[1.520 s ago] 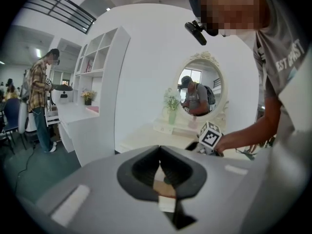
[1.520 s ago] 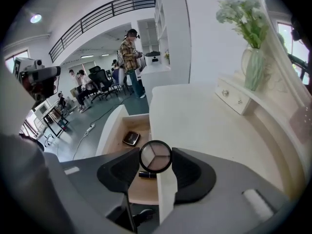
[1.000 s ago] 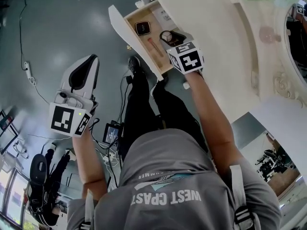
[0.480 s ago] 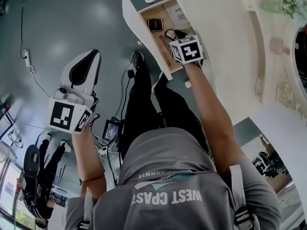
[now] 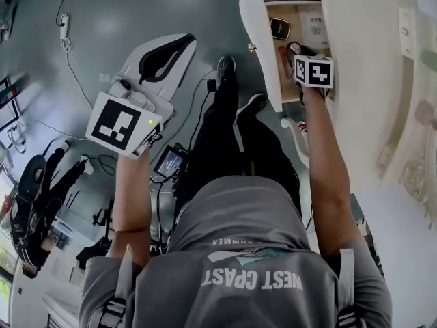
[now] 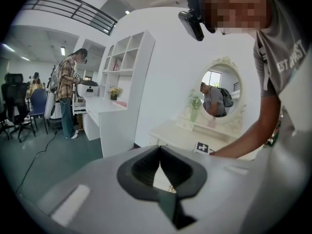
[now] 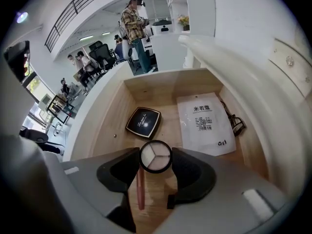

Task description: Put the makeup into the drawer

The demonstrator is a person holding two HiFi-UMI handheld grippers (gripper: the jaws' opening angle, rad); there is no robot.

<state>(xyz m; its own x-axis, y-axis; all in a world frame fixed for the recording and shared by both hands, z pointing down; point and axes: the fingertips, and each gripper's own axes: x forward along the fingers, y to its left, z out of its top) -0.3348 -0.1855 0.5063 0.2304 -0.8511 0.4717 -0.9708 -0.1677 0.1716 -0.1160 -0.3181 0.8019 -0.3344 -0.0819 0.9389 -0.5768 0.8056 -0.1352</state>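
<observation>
The vanity's wooden drawer (image 5: 259, 46) (image 7: 161, 84) stands open. Inside lie a black square compact (image 5: 279, 28) (image 7: 143, 122), a white sachet (image 5: 315, 26) (image 7: 204, 123), a pink stick (image 7: 140, 189) and a black eyelash curler (image 7: 236, 122). My right gripper (image 5: 295, 48) (image 7: 156, 156) hovers over the drawer's near part, shut on a round three-shade compact (image 7: 155, 156). My left gripper (image 5: 184, 41) (image 6: 159, 155) hangs out over the floor, left of the drawer, its pads meeting at the tip with nothing between them.
The white vanity top (image 5: 369, 80) runs along the right, with its oval mirror (image 6: 219, 84) behind. The holder's legs and shoes (image 5: 225, 67) stand below the drawer front. Cables (image 5: 68, 26) trail on the floor. A white desk with shelves (image 6: 112, 116) and a standing person (image 6: 66, 89) are farther off.
The head view has swung, so the drawer now sits at the upper right. My right gripper stays over the drawer with the round compact. My left gripper has risen in the view.
</observation>
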